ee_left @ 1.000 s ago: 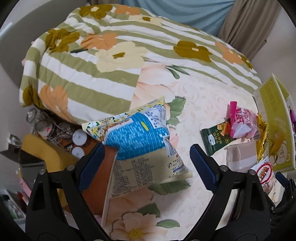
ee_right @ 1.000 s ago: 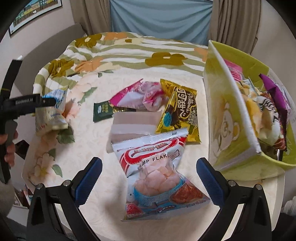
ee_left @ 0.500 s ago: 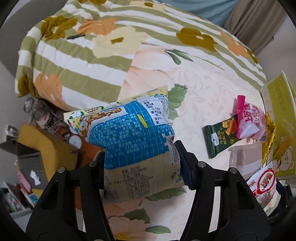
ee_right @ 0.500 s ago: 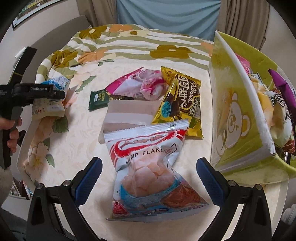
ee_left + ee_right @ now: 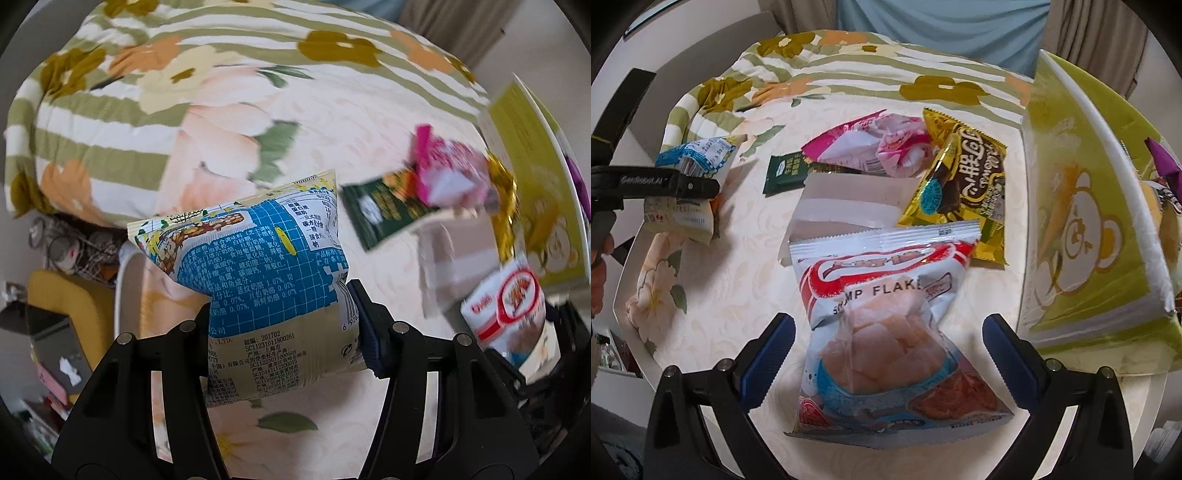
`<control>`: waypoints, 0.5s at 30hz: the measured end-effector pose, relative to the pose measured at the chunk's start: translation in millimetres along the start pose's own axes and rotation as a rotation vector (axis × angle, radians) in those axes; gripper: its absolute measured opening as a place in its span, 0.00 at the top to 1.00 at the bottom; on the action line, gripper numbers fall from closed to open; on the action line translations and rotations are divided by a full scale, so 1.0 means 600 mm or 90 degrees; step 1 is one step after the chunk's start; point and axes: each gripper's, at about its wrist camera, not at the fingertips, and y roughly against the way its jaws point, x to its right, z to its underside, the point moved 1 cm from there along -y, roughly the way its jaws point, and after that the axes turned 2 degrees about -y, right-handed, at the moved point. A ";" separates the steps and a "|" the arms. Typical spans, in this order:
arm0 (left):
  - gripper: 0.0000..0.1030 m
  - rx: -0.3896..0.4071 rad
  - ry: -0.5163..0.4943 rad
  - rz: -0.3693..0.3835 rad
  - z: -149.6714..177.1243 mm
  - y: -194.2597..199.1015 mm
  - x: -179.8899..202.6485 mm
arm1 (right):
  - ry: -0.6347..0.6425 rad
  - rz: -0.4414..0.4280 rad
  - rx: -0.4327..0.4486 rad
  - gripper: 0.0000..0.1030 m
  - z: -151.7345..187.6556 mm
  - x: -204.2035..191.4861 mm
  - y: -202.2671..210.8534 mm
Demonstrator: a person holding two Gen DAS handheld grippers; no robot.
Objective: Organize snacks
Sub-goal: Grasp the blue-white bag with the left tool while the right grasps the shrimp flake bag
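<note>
**Left claw closes on the blue snack bag; right claw waits open over the shrimp flakes**

Left wrist view. The left claw point(image 5: 282, 325) is now narrow, its jaws pressed into both sides of the blue snack bag point(image 5: 255, 266), which bulges above the grip. A second ago the same jaws stood wide with the bag lying loose between them at the tabletop's point(image 5: 332, 140) edge; the closing is essentially finished. The bag appears lifted clear of the floral cloth, though contact at its lower edge cannot be told. To the right, blurred, lie the green packet point(image 5: 380, 210), the pink packet point(image 5: 447, 177) and the yellow-green box point(image 5: 532, 177).

Right wrist view. The right claw point(image 5: 888, 354) stands wide, one jaw on each side of the shrimp flakes bag point(image 5: 886, 314), apart from it; it has come slightly lower over the bag than a second ago. The bag lies flat on the tabletop, just beside the box point(image 5: 1082, 229), which already holds several snacks. The gold packet point(image 5: 960, 184) and a pale flat packet point(image 5: 849, 206) lie behind. At far left the left claw point(image 5: 683, 184) grips the blue bag.

Reading. One snack is secured and, by judgement, ready to carry to the box; four or more remain outside it.
</note>
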 end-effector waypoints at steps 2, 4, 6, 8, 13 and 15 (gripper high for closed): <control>0.48 -0.001 -0.017 0.003 0.007 0.002 0.012 | 0.008 0.001 -0.004 0.02 0.001 -0.004 -0.005; 0.48 -0.002 -0.030 0.006 0.014 0.004 0.021 | 0.011 0.003 -0.009 0.05 0.002 -0.007 -0.011; 0.48 0.000 -0.045 0.003 0.019 0.008 0.028 | 0.010 0.006 -0.017 0.16 0.003 -0.008 -0.018; 0.48 0.004 -0.052 0.006 0.023 0.012 0.031 | 0.004 0.005 -0.035 0.25 0.005 -0.006 -0.028; 0.49 0.013 -0.060 0.012 0.028 0.023 0.032 | 0.019 0.013 -0.037 0.38 0.007 -0.014 -0.027; 0.49 0.015 -0.059 0.015 0.027 0.025 0.028 | 0.022 0.017 -0.039 0.40 0.007 -0.017 -0.025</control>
